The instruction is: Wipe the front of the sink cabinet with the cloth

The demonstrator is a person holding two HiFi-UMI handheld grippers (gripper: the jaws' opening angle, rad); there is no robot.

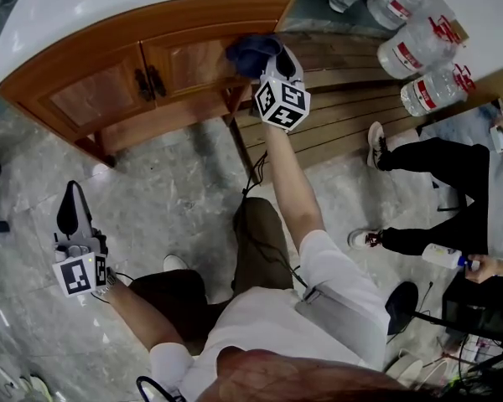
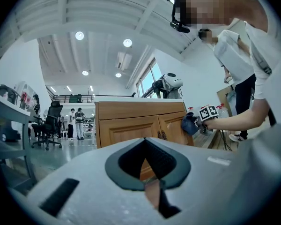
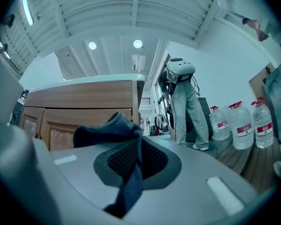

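The sink cabinet (image 1: 109,86) is brown wood with two doors under a white top. My right gripper (image 1: 272,57) is shut on a dark blue cloth (image 1: 250,50) and holds it against the upper right corner of the right door. In the right gripper view the cloth (image 3: 107,128) bunches out of the shut jaws, close to the cabinet (image 3: 79,102). My left gripper (image 1: 69,198) hangs low at the left, away from the cabinet, shut and holding nothing. The left gripper view faces the cabinet (image 2: 131,125) and shows the cloth (image 2: 189,124) on the door.
A wooden slatted platform (image 1: 344,107) lies right of the cabinet with large water bottles (image 1: 419,48) on it. A seated person's legs (image 1: 436,166) stretch in from the right. Cables trail on the marble floor (image 1: 168,208). An office chair (image 2: 49,123) stands far left.
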